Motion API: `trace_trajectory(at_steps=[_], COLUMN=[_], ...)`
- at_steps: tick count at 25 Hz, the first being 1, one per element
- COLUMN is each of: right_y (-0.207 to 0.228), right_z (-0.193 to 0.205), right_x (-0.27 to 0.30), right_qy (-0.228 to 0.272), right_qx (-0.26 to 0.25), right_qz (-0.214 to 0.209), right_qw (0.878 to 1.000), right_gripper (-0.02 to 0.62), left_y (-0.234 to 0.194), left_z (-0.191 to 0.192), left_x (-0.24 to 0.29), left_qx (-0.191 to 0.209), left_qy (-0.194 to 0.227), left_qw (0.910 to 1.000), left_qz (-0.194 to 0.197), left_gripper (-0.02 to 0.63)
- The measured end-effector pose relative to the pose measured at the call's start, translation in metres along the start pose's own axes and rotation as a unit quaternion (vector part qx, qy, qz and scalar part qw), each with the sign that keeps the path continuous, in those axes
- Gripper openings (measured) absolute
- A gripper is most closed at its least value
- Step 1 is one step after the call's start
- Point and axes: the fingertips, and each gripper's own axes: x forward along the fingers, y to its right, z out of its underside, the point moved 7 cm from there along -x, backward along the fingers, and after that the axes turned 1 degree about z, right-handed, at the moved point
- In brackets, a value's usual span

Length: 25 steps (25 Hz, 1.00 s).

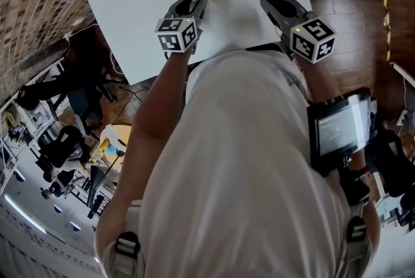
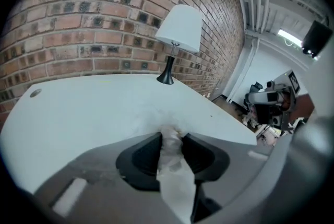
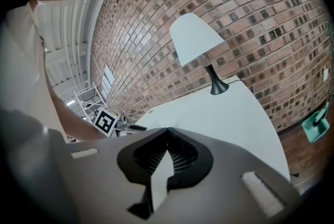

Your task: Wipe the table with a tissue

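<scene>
Left gripper (image 2: pixel 170 140): jaws clamped on a crumpled white tissue (image 2: pixel 170 152), which sticks out past their tips over the white bench (image 2: pixel 78 113). Whether the tissue touches the surface cannot be told. Right gripper (image 3: pixel 167 133): jaws together with nothing between them, held over the bench's right part. Beyond, a white-shaded lamp (image 2: pixel 179 35) stands at the bench's far edge, before a brick wall (image 2: pixel 94 14).

Person's wearing a pale shirt (image 1: pixel 240 160) and a black screen unit (image 1: pixel 340 127) strapped on the right forearm. Left gripper (image 1: pixel 196 3) and right gripper (image 1: pixel 267 2) are both sporting grey shells, black jaws, and black-and-white marker cubes (image 1: pixel 176 34).
</scene>
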Motion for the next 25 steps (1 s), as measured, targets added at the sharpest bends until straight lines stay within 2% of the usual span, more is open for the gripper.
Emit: trace_trajectory(at_steps=[3,8,10,15,20,25], right_y=[0.001,0.001,0.001,0.011,0.018,0.013], right_z=[0.008,0.008,0.012,0.024,0.034,0.04], right_x=[-0.01,-0.005,-0.013,-0.035,-0.054,-0.069], right_qy=[-0.004,0.005,0.007,0.012,0.02,0.03], right_qx=[0.01,0.02,0.028,0.047,0.06,0.065], right_qz=[0.008,0.014,0.024,0.054,0.079,0.091], right_qw=[1.0,1.0,0.999,0.997,0.995,0.993], right_gripper=[0.008,0.008,0.008,0.008,0.008,0.008], left_y=[-0.011,-0.064,-0.076,-0.077,-0.074,-0.057], left_z=[0.0,-0.024,-0.03,-0.04,-0.043,-0.046], left_x=[0.006,0.015,0.022,0.043,0.051,0.063], left_qx=[0.008,0.028,0.041,0.074,0.081,0.116], left_qy=[-0.012,-0.025,-0.04,-0.086,-0.09,-0.094], left_qw=[0.9997,0.9949,0.9925,0.9874,0.9849,0.9841], left_qz=[-0.022,-0.093,-0.108,-0.111,-0.124,-0.096], left_gripper=[0.127,0.126,0.126,0.126,0.117,0.11])
